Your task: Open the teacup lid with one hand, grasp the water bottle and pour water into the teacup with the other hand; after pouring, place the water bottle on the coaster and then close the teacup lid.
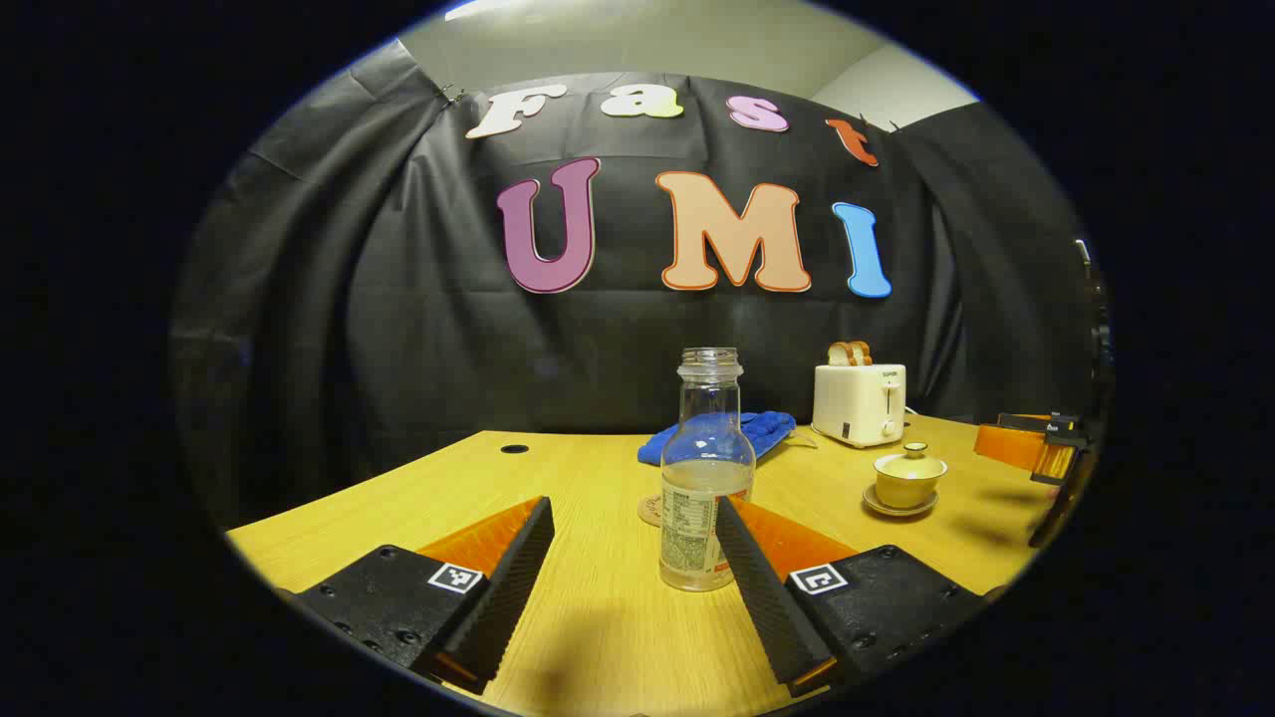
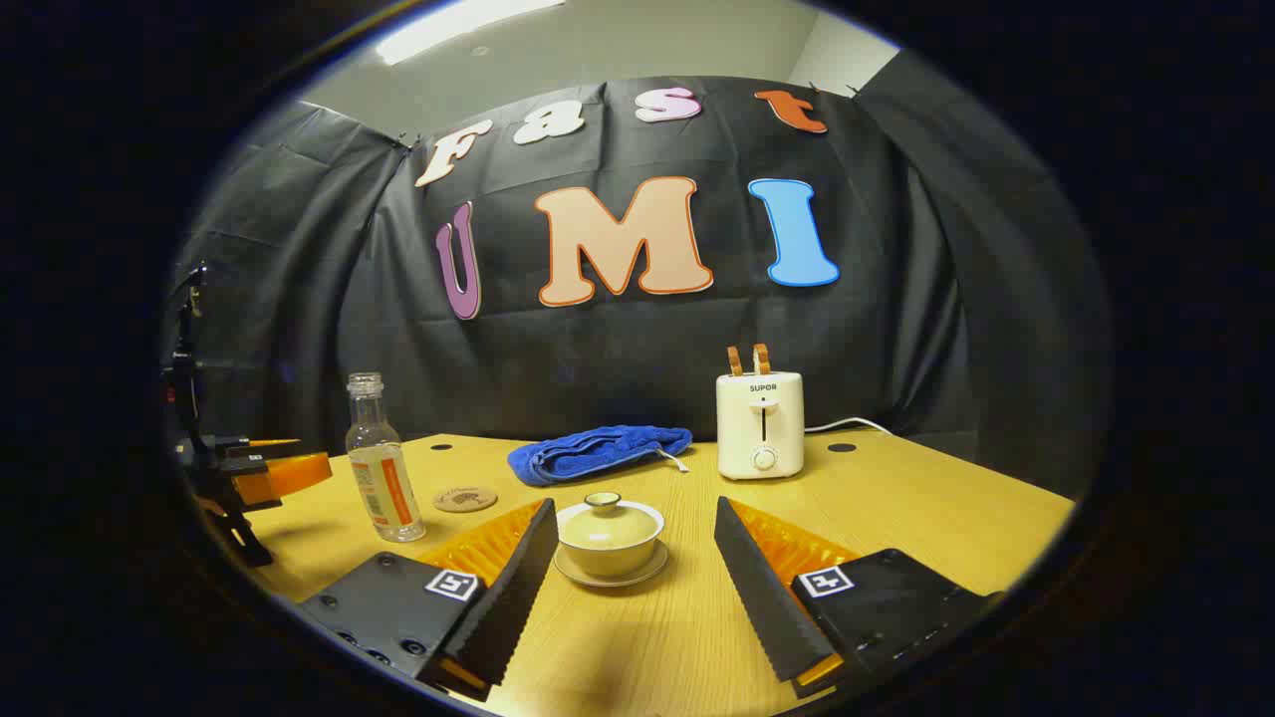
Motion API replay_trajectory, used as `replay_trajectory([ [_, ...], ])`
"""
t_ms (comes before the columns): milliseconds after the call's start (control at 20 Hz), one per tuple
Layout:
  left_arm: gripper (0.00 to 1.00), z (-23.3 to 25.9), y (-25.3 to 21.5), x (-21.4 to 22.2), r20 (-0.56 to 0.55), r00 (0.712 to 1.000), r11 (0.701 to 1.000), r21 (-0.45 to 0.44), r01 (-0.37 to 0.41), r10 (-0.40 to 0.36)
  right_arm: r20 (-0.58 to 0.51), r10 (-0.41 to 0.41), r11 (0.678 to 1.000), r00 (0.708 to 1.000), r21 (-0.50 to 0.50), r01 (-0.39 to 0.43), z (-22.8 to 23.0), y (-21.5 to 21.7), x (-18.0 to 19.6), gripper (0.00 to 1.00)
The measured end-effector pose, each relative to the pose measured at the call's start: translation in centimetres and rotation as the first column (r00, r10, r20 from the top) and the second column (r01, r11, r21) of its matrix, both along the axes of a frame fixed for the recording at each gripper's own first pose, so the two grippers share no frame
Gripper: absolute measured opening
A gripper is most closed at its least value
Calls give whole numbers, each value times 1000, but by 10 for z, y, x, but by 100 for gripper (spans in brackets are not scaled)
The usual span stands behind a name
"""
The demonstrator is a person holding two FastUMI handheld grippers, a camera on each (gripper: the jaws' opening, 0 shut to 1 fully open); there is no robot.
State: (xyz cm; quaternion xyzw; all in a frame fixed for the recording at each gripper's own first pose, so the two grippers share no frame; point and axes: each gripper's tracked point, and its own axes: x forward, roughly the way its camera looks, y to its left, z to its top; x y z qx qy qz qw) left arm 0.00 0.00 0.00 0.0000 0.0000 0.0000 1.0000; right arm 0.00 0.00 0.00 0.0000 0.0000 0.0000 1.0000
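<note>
A: 2 grippers are seen level above the table (image 1: 598, 637), neither in contact with anything. The left gripper (image 1: 635, 583) is spread wide, with the water bottle (image 1: 705, 478) upright between and just ahead of its fingers, nearer the right-hand one. The coaster (image 1: 652, 508) is seen just behind the bottle.

B: And the right gripper (image 2: 635, 583)?

A: Also spread apart, pointed at the teacup (image 2: 610, 546) on its saucer, the lid (image 2: 608, 516) not yet lifted. The cup is framed between the fingers but ahead of them.

B: Step in hand?

A: Approach is judged to be under way on both sides; no grasp is made. For the lid, the small knob should be centred between the fingers and pinched from above, so a downward tilt is probably needed. The bottle should be centred before closing, and gripped at the labelled body, since it has no cap and holds water.

B: Clutter?

A: 1 toaster (image 2: 760, 423) and 1 blue cloth (image 2: 598, 450) are noted behind, well apart from the cup.
</note>
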Motion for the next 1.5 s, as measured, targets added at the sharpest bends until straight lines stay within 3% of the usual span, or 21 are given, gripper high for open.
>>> replay_trajectory([
  [650, 96, -1, 1, 2, 2, 1000, 1000, -1, -5, 5, 8, -58, 998, 998, -18, 58, 0, -10, 1, 99],
  [1150, 96, -2, 1, 2, 3, 1000, 1000, -1, -5, 5, 5, -30, 999, 1000, -19, 30, 0, -3, 2, 100],
  [1500, 96, -3, 1, 3, 3, 1000, 1000, -2, -6, 6, -5, 16, 1000, 1000, -17, -16, -2, 8, 22, 100],
])
